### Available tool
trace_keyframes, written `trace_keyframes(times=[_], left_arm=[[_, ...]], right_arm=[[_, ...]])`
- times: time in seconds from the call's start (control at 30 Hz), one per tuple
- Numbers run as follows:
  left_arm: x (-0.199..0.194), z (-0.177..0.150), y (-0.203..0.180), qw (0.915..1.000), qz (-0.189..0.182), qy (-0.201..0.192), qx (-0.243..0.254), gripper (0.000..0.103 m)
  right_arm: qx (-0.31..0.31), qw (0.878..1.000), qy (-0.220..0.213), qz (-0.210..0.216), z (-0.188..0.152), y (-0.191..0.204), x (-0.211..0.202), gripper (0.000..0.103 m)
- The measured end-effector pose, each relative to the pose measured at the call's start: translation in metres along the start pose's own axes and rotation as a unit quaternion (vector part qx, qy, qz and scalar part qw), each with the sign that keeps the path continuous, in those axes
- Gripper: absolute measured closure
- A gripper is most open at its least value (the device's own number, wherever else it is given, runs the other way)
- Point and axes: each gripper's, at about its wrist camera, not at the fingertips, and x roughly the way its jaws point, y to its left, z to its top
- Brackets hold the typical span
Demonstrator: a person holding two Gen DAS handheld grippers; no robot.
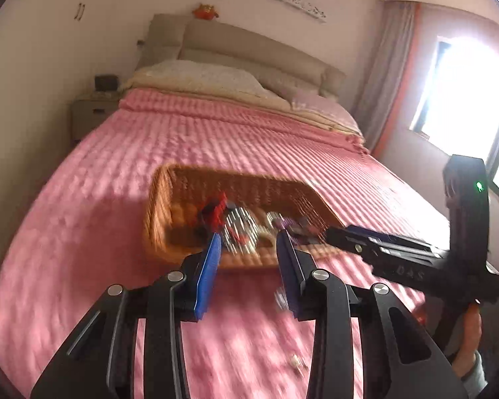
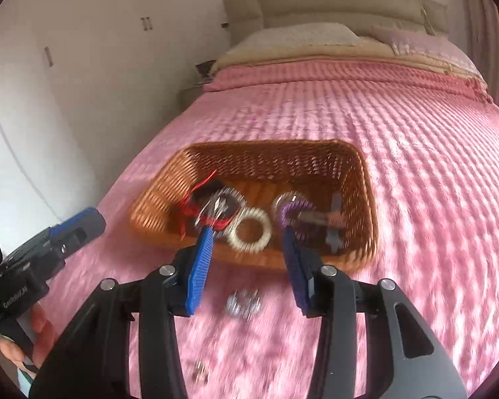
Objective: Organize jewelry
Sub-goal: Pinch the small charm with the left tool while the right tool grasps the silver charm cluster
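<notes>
Pink and ribbed, the quilted bedspread (image 2: 382, 126) covers the whole bed and carries a rectangular basket (image 2: 169, 196) of orange-brown woven wicker with sloping, openwork walls. Inside it lie the jewelry pieces: a black, angular piece wound with red ribbon (image 2: 199, 199) at the left, a cream ring-shaped bracelet (image 2: 249, 229) with a knobbly surface in the middle, a purple ridged ring (image 2: 291, 214) just right of it, and a pale cross-shaped piece (image 2: 336, 222) against the right wall; motion blur softens all of them. On the bedspread in front of the basket's near wall rests a small silvery, glittering cluster (image 2: 243, 302), and nearer the camera a tiny metallic piece (image 2: 199, 374). The right tongs (image 2: 248, 236) stand released, their blue ribbed pads parted with nothing between them, tips over the basket's near edge. The left tongs (image 1: 249, 239) are likewise parted and empty, pointing at the same basket from the left side. Each tool has a black frame with round metal rivets, and a hand (image 2: 33, 335) grips the left tool's handle.
</notes>
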Motion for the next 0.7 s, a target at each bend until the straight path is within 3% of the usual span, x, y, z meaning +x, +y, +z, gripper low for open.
trace_keyframes(times=[0.1,0.33,0.7], left_arm=[[-0.006,-0.027,-0.003,0.9995,-0.015,0.024,-0.011,0.069],[0.016,-0.082,-0.012,0.9933,-0.034,0.109,-0.015,0.069],[0.054,-0.098,-0.045,0.9836,-0.046,0.168,0.048,0.070]], right_arm=[[-0.007,1.000,0.002,0.001,-0.020,0.005,-0.007,0.063],[0.008,0.998,0.054,0.011,-0.054,-0.002,0.032,0.063],[-0.002,0.996,0.092,-0.003,-0.064,0.004,0.073,0.066]])
